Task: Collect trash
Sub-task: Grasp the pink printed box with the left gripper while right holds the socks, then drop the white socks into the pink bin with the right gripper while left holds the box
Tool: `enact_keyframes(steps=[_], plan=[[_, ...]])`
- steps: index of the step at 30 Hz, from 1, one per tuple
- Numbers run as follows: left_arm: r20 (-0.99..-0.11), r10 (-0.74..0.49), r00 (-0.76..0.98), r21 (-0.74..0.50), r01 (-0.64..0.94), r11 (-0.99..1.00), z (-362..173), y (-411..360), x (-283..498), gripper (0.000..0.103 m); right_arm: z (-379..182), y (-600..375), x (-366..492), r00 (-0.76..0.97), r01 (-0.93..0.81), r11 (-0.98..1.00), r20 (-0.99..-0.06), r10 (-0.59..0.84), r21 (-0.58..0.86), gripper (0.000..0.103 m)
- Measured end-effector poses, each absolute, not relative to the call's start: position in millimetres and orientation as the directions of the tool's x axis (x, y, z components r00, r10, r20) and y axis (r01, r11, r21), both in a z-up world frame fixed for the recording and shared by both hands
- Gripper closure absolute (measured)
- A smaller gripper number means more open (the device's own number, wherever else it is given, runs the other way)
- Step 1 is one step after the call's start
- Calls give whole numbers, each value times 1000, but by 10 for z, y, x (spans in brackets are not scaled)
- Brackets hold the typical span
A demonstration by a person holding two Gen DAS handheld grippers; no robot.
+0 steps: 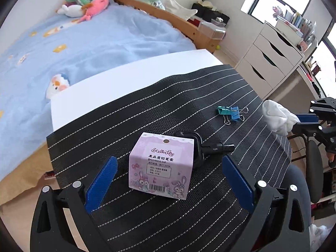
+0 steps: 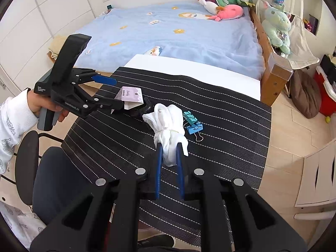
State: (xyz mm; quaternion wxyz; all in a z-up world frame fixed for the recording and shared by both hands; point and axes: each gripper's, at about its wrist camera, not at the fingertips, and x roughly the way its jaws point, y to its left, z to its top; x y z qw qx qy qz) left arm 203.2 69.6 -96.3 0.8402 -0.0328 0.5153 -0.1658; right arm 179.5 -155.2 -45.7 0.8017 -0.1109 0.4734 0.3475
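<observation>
A pink pencil-cap box (image 1: 161, 166) stands on the black striped mat (image 1: 147, 115). My left gripper (image 1: 168, 168) is open, its blue fingers on either side of the box and apart from it. In the right wrist view the left gripper (image 2: 114, 93) reaches toward the box (image 2: 131, 97). My right gripper (image 2: 169, 145) is shut on a crumpled white tissue wad (image 2: 169, 124) and holds it above the mat (image 2: 220, 115). The wad also shows in the left wrist view (image 1: 277, 116), with the right gripper (image 1: 298, 120) behind it.
Blue and teal binder clips (image 1: 231, 113) lie on the mat, also seen in the right wrist view (image 2: 192, 124). A black clamp-like object (image 1: 201, 149) lies behind the box. A bed (image 2: 168, 37) with plush toys is beyond the white table (image 1: 126, 88). A chair (image 2: 52, 178) stands at the left.
</observation>
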Motion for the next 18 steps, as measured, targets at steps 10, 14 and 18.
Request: enact_keyframes(steps=[10,14,18], plan=[[-867,-307,392,-234,224,946,-1053,692,2108,32,-480,-1542,1807,306,-659,737,-842,443,148,90],[-862,-309,403,-238,216,947,-1027,687,2092,37,-478,-1531,1816,307,-659,737,-841,445,150,90],[-852,-301,428,-228,215,950,-943,666,2046,38,-477,-1535,1827,313,-655,740,-837,449,152,90]])
